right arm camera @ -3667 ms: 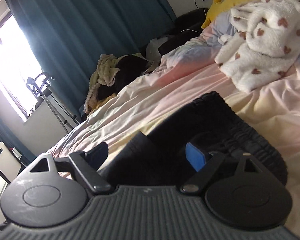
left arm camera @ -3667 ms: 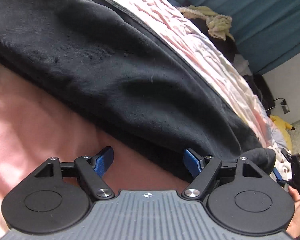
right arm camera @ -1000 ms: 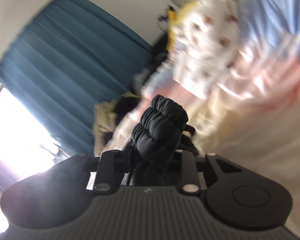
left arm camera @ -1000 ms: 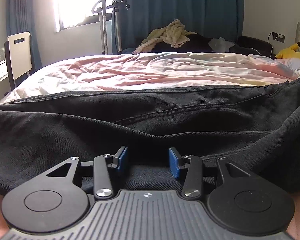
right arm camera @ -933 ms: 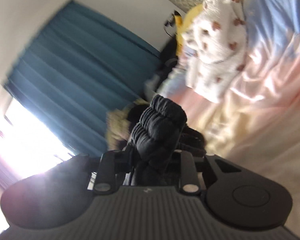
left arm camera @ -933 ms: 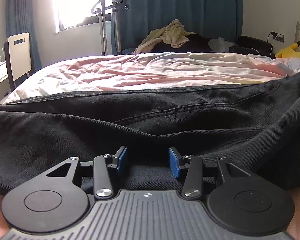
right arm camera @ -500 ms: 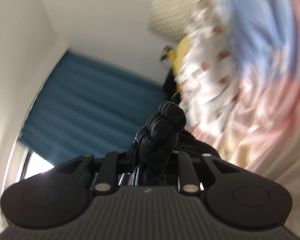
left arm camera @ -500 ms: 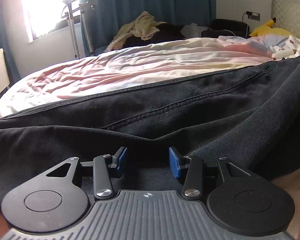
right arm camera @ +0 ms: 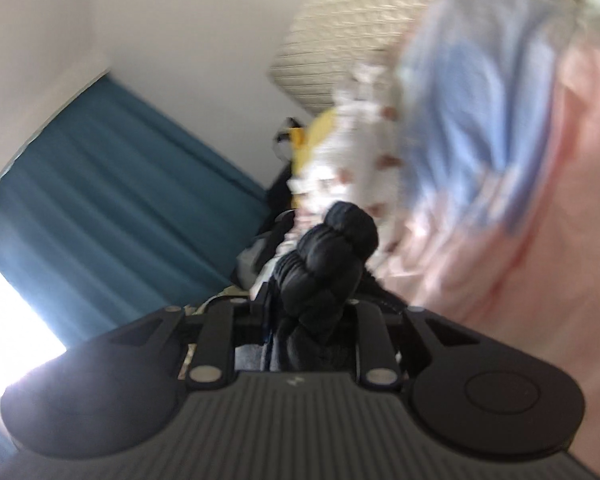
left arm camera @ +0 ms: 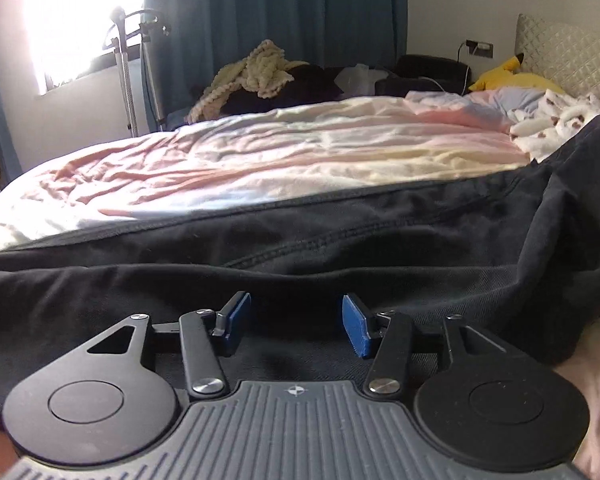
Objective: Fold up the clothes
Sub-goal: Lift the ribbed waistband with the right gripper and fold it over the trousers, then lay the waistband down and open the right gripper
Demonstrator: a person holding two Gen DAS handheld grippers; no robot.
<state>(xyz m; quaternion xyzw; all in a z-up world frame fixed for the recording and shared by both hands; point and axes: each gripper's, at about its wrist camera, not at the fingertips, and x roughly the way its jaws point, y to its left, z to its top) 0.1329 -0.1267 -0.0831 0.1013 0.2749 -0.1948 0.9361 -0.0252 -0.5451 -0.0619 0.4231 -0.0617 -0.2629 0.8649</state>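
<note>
L jaws wider; black trousers [left arm camera: 340, 248] across bed [left arm camera: 260, 160].

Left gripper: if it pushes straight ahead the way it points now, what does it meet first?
Most likely the black trousers: the left gripper has its fingers apart with dark cloth right in front of them. The pink bedsheet lies beyond.

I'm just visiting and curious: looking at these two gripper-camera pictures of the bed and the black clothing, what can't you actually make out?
- Left wrist view: the black garment runs off both side edges and under the left gripper, so its full shape is hidden.
- Right wrist view: motion blur smears the bedding; its patterns are unreadable.
- Right wrist view: the right gripper pads are buried in the bunched black fabric.
- Whether both grippers hold one garment: neither view shows the link.
</note>
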